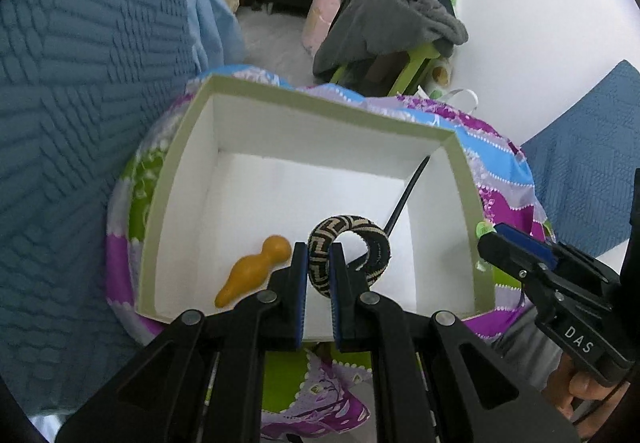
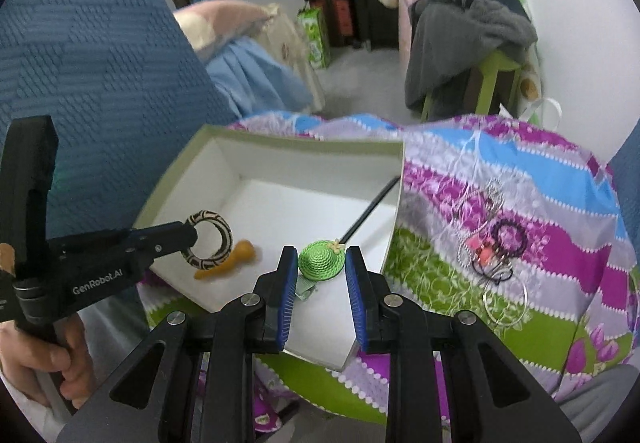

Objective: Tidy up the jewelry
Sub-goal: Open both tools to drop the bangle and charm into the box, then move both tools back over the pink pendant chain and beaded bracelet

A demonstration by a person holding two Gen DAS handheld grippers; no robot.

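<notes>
My left gripper is shut on a black-and-tan patterned bangle and holds it inside the open white box. It also shows in the right wrist view with the bangle. An orange gourd-shaped piece lies on the box floor beside it. My right gripper is open around a small green hat ornament above the box's near right part. A black stick leans in the box's right corner.
The box sits on a striped purple, blue and green cloth. A pile of wire jewelry with hoops and pink beads lies on the cloth right of the box. Blue quilted fabric rises on the left. A clothes-laden chair stands behind.
</notes>
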